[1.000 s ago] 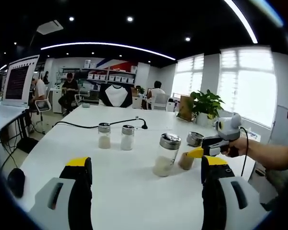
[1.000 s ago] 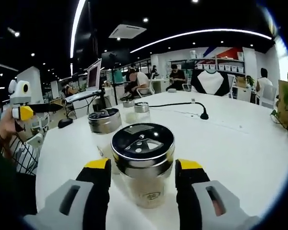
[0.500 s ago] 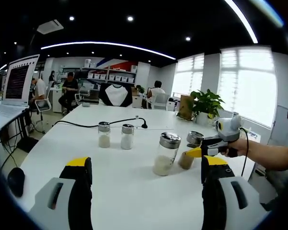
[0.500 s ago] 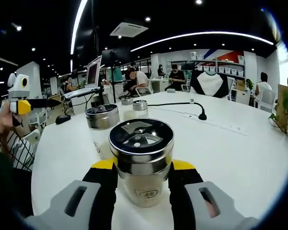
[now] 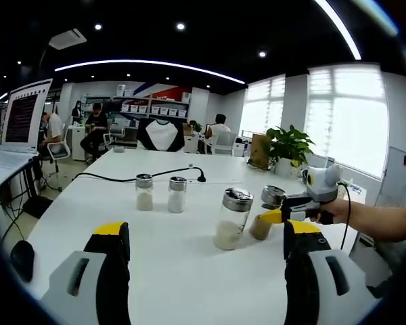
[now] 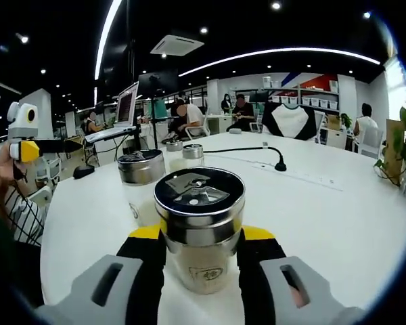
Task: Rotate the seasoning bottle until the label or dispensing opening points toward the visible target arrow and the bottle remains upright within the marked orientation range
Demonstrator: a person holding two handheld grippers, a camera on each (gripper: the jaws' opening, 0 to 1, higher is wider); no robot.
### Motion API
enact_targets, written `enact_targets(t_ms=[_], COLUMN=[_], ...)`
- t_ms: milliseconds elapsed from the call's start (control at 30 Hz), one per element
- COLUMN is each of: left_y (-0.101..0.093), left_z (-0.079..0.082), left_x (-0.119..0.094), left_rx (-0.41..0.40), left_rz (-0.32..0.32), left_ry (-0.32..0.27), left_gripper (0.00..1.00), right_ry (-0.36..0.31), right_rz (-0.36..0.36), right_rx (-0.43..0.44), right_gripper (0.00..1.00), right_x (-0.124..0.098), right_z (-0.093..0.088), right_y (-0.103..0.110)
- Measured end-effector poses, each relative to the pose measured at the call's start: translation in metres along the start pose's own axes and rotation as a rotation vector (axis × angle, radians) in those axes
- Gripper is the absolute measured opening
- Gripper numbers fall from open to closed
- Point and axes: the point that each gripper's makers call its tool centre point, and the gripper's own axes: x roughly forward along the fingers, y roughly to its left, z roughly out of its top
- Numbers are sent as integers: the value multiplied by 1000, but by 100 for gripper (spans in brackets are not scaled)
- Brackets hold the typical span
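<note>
Steel-lidded seasoning bottle (image 6: 199,233) upright on white tabletop (image 6: 338,223), clamped in my right gripper (image 6: 199,254); my left gripper (image 5: 206,247) spread wide, holding nothing.

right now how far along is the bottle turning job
Done: the right gripper is shut on the seasoning bottle, jaws against its sides below the metal lid, and the bottle stands upright on the white table. In hand: the grasp itself. Left: the turn toward the arrow; no arrow or range mark is visible. The left gripper is open, away from the bottles.
</note>
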Motion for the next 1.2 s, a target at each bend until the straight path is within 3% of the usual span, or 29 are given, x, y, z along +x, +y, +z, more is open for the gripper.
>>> enact_targets(t_ms=[700, 1200], left_y=[-2, -5], left_z=[0, 10], left_x=[2, -1], left_rx=[3, 14], left_rz=[-5, -11], left_ry=[6, -9], left_gripper=[100, 100], right_ry=[-15, -38], right_rz=[-146, -308], right_rx=[41, 94], right_gripper=[40, 40], right_x=[-1, 0], right_z=[-2, -2], right_y=[-6, -10])
